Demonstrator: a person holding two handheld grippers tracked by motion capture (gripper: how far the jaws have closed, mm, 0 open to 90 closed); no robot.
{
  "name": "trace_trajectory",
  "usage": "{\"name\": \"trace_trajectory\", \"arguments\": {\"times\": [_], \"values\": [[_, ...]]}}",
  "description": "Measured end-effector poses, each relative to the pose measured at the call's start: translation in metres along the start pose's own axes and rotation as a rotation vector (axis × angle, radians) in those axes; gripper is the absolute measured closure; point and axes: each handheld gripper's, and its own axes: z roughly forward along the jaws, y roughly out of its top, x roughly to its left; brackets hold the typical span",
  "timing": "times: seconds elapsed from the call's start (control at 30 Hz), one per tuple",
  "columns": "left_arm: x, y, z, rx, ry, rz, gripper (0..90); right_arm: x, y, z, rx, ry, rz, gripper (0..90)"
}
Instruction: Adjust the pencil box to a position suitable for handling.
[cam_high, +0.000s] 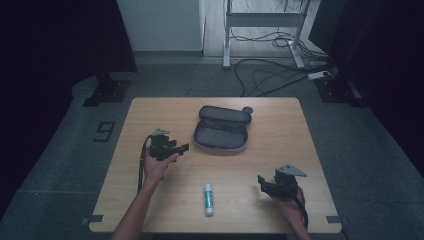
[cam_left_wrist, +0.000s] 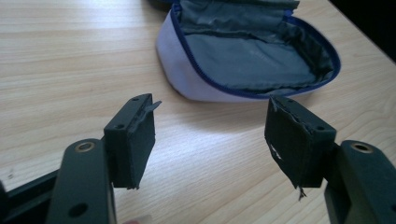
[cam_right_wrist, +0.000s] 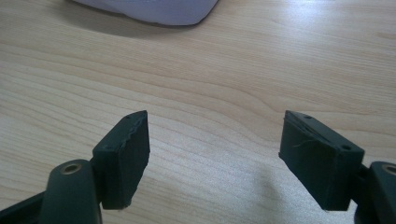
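Dim room, grey floor, cables snaking around a desk frame at the back, and a light wooden counter (cam_high: 150, 115) in the middle. Open pencil pouch (cam_high: 221, 131) toward the far edge, roughly centre, unzipped with the flap thrown back and grey lining facing up, so probably laid out that way to take something dropped in. Glue stick (cam_high: 209, 199) lying flat near the near edge, about centre, green label up, well apart from the pouch and touching nothing. Left gripper (cam_high: 176, 148) just beside the pouch's left end, jaws spread wide and empty, aimed right at the mouth in the left gripper view (cam_left_wrist: 252, 56), looks parked to steady the pouch. Right gripper (cam_high: 264, 184) low by the near-right corner, jaws also released with nothing between them, pointed across bare wood toward the glue stick's side. Seems like the natural pick for grabbing it.
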Motion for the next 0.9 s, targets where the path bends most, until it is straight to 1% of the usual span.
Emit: {"name": "trace_trajectory", "arguments": {"times": [0.13,0.23,0.33,0.4,0.5,0.53,0.57,0.73,0.8,0.9], "values": [[-0.004,0.006,0.004,0.007,0.019,0.030,33.5,0.000,0.000,0.002,0.009,0.001,-0.003,23.8],[-0.007,0.009,0.005,-0.004,-0.008,0.020,33.5,0.000,0.000,0.003,0.015,-0.003,-0.003,23.9],[-0.010,0.012,0.008,0.010,0.005,0.038,33.3,0.000,0.000,0.003,0.017,-0.006,-0.002,24.0],[-0.010,0.015,0.010,0.011,0.008,0.034,33.4,0.000,-0.001,0.003,0.014,-0.010,0.002,23.9],[-0.012,0.019,0.011,0.008,0.014,0.038,33.5,0.000,-0.001,0.003,0.015,-0.009,0.002,23.9],[-0.012,0.020,0.012,-0.001,0.022,0.048,33.5,0.000,-0.001,0.003,0.015,-0.008,0.001,23.9],[-0.013,0.023,0.014,0.009,0.035,0.059,33.4,0.000,-0.001,0.003,0.016,-0.008,0.001,23.9],[-0.017,0.029,0.018,0.016,0.040,0.069,33.5,0.001,-0.001,0.005,0.022,-0.010,-0.002,23.9],[-0.018,0.032,0.021,0.007,0.041,0.072,34.1,0.001,-0.001,0.005,0.023,-0.011,-0.004,24.0],[-0.019,0.035,0.027,0.020,0.047,0.071,34.2,0.001,-0.001,0.006,0.026,-0.012,-0.004,23.9]]}}
